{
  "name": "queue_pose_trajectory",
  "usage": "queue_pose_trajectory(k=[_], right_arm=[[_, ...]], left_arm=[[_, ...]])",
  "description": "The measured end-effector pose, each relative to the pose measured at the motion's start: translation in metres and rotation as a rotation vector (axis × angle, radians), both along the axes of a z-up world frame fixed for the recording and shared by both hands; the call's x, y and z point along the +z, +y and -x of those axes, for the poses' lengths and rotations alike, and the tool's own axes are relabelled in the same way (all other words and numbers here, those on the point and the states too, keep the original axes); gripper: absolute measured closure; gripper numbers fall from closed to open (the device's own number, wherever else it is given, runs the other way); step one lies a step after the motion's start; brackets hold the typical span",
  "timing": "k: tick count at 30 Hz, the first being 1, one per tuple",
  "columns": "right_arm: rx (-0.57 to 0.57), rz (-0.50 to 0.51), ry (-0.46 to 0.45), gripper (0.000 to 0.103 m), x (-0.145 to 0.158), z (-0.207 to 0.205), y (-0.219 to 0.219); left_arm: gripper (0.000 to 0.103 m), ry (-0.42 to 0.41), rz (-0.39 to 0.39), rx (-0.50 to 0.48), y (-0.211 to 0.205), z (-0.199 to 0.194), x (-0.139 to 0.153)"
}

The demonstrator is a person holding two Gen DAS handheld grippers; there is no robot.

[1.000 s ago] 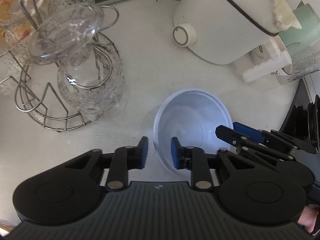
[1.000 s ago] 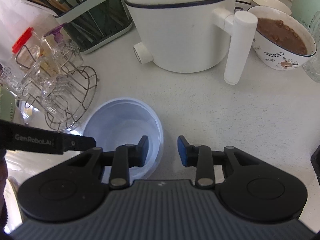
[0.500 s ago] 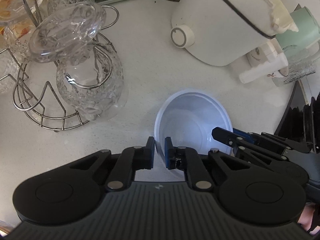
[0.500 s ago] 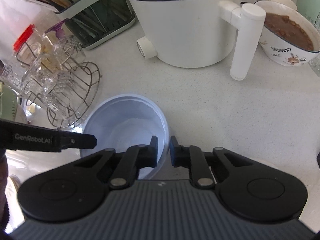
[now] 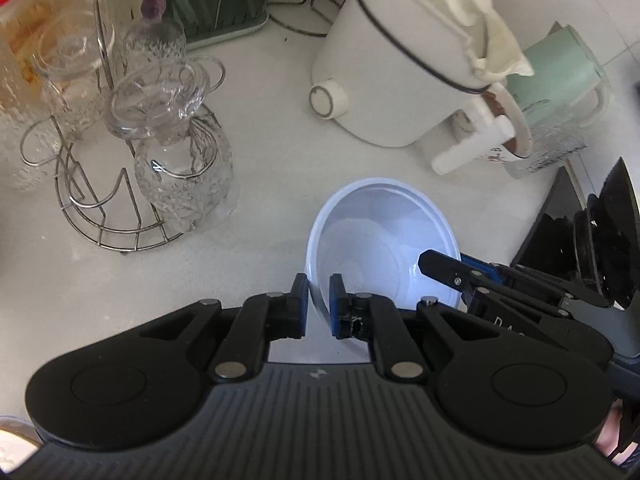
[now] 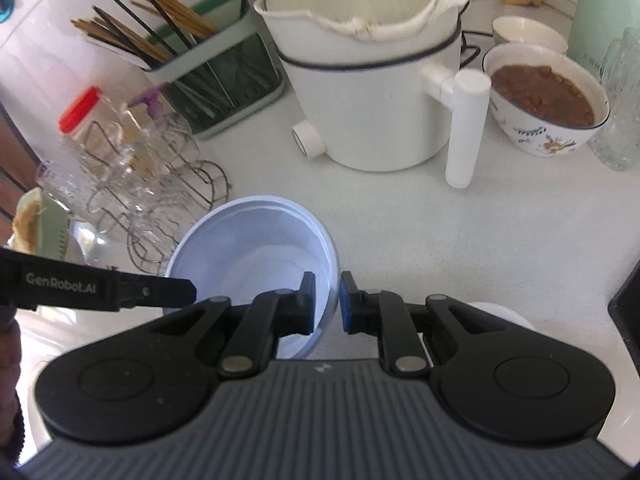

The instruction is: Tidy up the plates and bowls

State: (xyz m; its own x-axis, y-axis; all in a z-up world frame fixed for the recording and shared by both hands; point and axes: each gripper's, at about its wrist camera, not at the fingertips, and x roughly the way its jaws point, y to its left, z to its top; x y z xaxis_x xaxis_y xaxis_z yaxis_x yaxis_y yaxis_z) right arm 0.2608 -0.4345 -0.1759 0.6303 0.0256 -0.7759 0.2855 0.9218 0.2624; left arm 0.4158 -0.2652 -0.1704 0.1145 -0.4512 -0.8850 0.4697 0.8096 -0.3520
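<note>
The left tongs [image 5: 319, 300] are clenched on the near-left rim of the white bowl [image 5: 380, 240], one blue pad outside the wall and one inside. The right tongs [image 6: 327, 302] are clenched on the near-right rim of the same bowl [image 6: 248, 248] in the same way, so the bowl sits between the two tongs, a little far from each of them. The mouth of the bowl points up and somewhat toward the near side. It is round, so it has no long axis. It is above the white worktop [image 5: 260, 152], but I cannot tell if it touches it. To the left of the bowl is a wire rack [image 5: 100, 216] with glasses; far behind the bowl stands a white pot [image 6: 372, 92].
</note>
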Motion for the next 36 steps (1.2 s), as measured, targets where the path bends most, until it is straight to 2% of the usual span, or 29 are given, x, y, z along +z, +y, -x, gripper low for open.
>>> queue_pose_trajectory(k=[6, 19, 28, 36], right_arm=[[0.014, 0.012, -0.042, 0.087, 0.019, 0.017, 0.007], [0.043, -0.042, -0.119, 0.086, 0.046, 0.044, 0.025], [0.089, -0.048, -0.160, 0.086, 0.058, 0.054, 0.046], [0.157, -0.036, -0.159, 0.086, 0.060, 0.053, 0.074]], left_arm=[[0.091, -0.014, 0.030, 0.019, 0.011, 0.017, 0.022], [0.090, -0.072, 0.068, 0.083, 0.047, 0.049, 0.060], [0.090, -0.102, 0.082, 0.133, 0.079, 0.069, 0.073], [0.087, -0.119, 0.084, 0.207, 0.114, 0.084, 0.078]])
